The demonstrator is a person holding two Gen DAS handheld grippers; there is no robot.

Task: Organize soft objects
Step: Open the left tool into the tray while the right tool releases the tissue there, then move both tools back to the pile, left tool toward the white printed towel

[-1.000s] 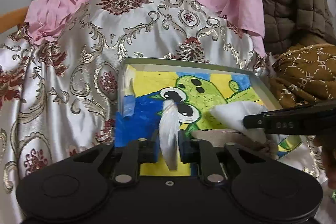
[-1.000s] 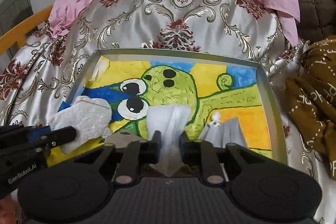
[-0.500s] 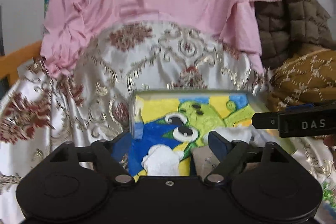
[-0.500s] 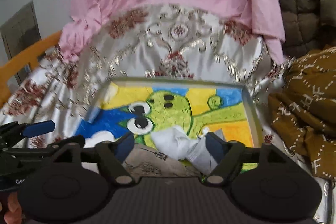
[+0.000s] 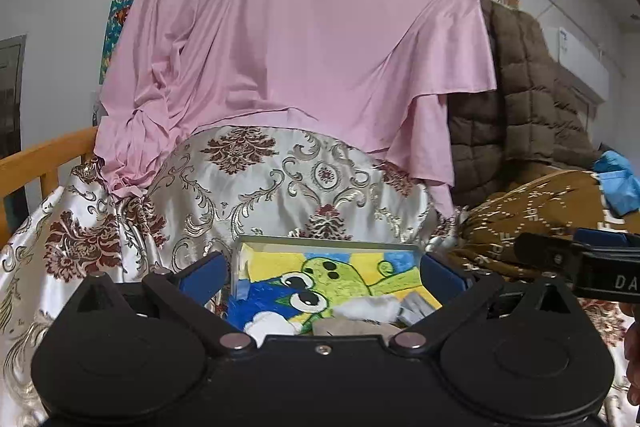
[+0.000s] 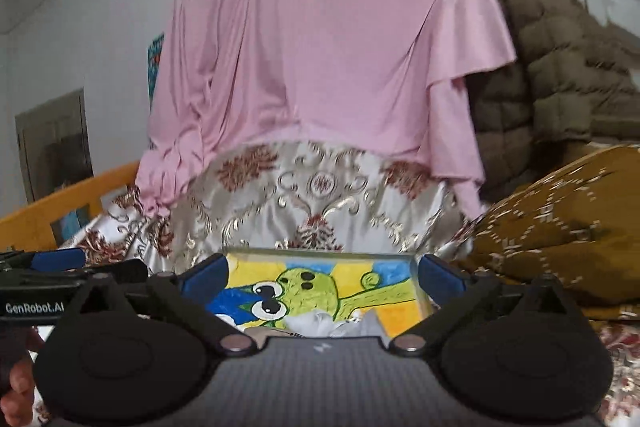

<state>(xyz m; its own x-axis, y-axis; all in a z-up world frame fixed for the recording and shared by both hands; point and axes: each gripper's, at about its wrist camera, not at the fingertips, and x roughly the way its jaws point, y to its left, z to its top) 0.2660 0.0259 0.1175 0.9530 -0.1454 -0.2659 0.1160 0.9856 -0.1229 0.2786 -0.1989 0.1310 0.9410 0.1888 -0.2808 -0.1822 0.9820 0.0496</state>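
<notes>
A shallow tray (image 5: pixel 332 241) painted with a green cartoon figure lies on the patterned satin cloth. White soft cloths (image 5: pixel 370 307) and a white fluffy piece (image 5: pixel 272 325) lie in its near part, partly hidden by my gripper body. My left gripper (image 5: pixel 322 277) is open and empty, held above and behind the tray. In the right wrist view the tray (image 6: pixel 320 253) holds crumpled white cloths (image 6: pixel 320 323). My right gripper (image 6: pixel 322 277) is open and empty, also raised behind the tray. Each gripper shows at the other view's edge.
A pink sheet (image 5: pixel 296 39) hangs behind the satin cloth (image 5: pixel 256 179). A brown quilted jacket (image 5: pixel 520 107) and a mustard patterned cloth (image 5: pixel 532 219) lie to the right. An orange wooden rail (image 5: pixel 44 155) runs at the left.
Both grippers let go of the white cloths they pinched, opened wide, and pulled back and up. The cloths now lie in the tray.
</notes>
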